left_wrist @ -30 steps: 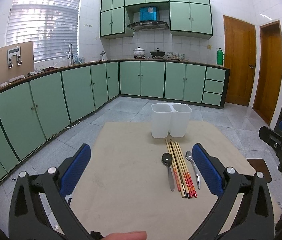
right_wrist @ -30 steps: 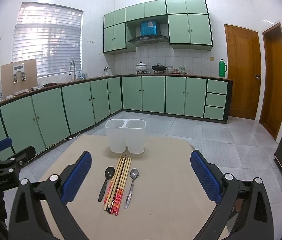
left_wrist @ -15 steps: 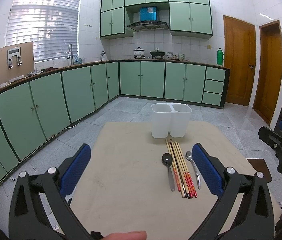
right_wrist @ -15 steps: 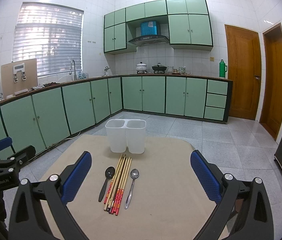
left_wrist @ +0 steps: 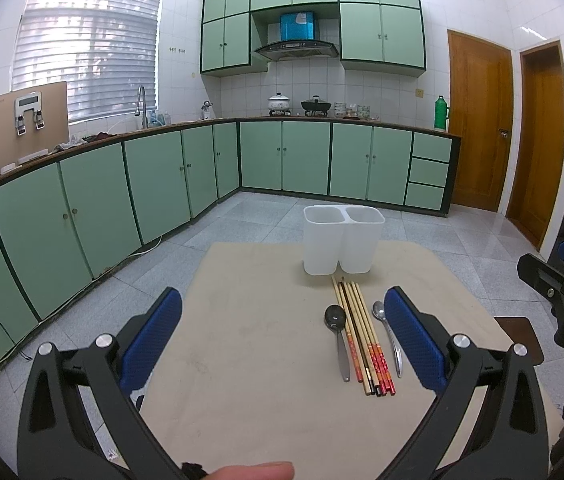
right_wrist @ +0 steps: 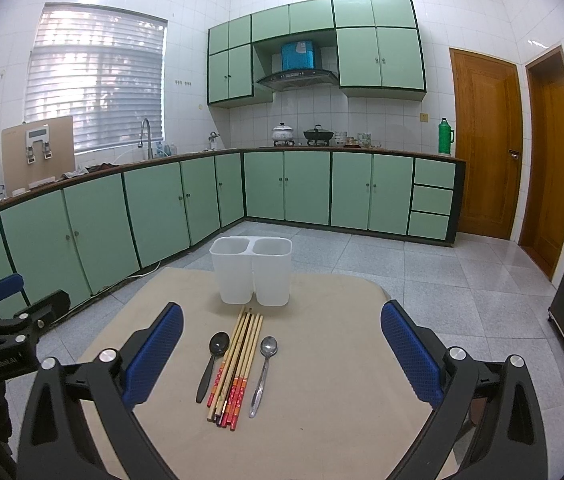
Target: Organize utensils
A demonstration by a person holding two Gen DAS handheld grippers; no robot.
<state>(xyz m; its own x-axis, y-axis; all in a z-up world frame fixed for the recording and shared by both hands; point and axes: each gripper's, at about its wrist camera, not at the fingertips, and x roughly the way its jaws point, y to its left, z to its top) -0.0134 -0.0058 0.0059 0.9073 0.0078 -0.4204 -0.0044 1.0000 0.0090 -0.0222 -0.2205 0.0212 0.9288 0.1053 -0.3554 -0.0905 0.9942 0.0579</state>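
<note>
Spoons and chopsticks wait on the counter.

The chopsticks (right_wrist: 237,368) lie between a dark spoon (right_wrist: 211,364) and a shiny spoon (right_wrist: 263,372), just near of the white two-cup holder (right_wrist: 251,270). The left claw (left_wrist: 282,338) and right claw (right_wrist: 282,354) are spread wide, holding nothing.

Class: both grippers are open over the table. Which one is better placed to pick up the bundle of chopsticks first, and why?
Probably the right gripper: the chopsticks lie between its open fingers. From the left gripper they sit off-centre, close to its right finger.
</note>
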